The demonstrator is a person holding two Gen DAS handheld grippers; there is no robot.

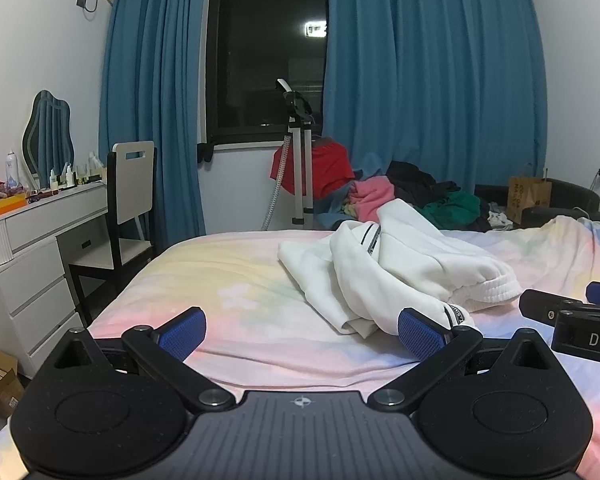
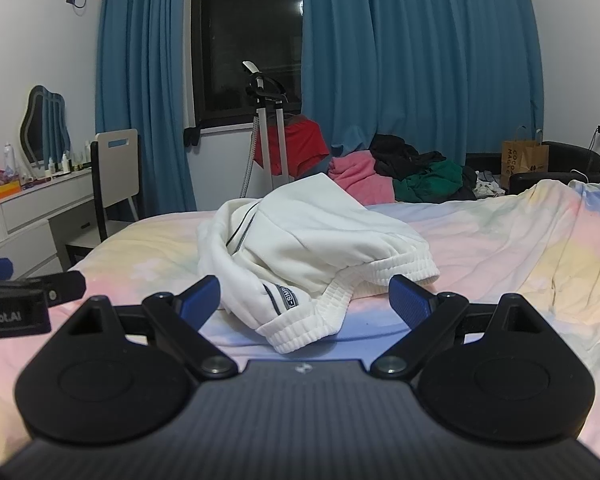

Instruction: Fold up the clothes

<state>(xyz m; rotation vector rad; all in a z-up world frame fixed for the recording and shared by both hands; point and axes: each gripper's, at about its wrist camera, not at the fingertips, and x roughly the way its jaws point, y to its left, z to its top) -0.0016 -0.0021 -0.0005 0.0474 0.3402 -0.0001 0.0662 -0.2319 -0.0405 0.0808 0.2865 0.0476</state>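
Note:
A crumpled white garment [image 1: 384, 268] with ribbed cuffs and dark-striped trim lies in a heap on the pastel bedsheet [image 1: 228, 280]. It also shows in the right wrist view [image 2: 300, 248], just ahead of the fingers. My left gripper [image 1: 302, 334] is open and empty, low over the sheet; its right fingertip [image 1: 420, 336] is beside the garment's near edge. My right gripper [image 2: 304, 304] is open and empty, with a ribbed cuff [image 2: 300, 332] lying between its fingers. Each gripper shows at the edge of the other's view.
A pile of pink, black and green clothes [image 1: 420, 196] lies beyond the bed's far side. A steamer stand [image 1: 300, 152] with a red garment stands by the window. A white dresser [image 1: 40, 248] and chair [image 1: 128, 208] are left of the bed. A paper bag [image 1: 528, 196] sits at the right.

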